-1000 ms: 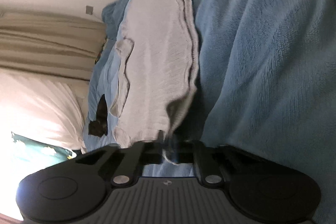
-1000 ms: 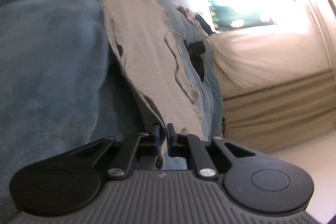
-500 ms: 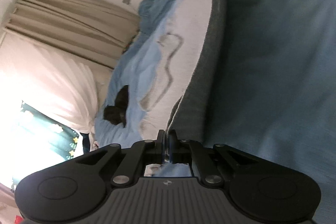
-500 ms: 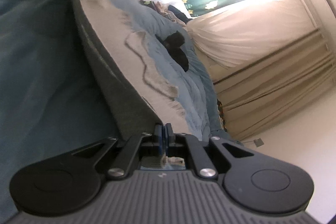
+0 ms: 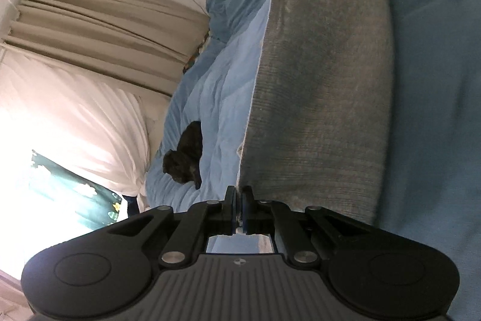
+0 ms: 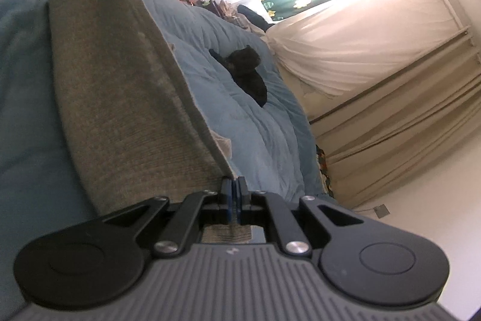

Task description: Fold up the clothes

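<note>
Since a second ago we have lifted the grey knitted garment off the blue bed; it lay flat then, and now it hangs stretched between our two hands above the blanket. The left gripper has its jaws closed on one corner of the cloth, and the right gripper is clamped on the other corner of the same edge. To do this fold well, we keep both hands level and the held edge taut, so the free end drops straight. We carry it toward the bed's near edge, well apart from the dark cat lying by the far edge. We judge the fold barely begun.
</note>
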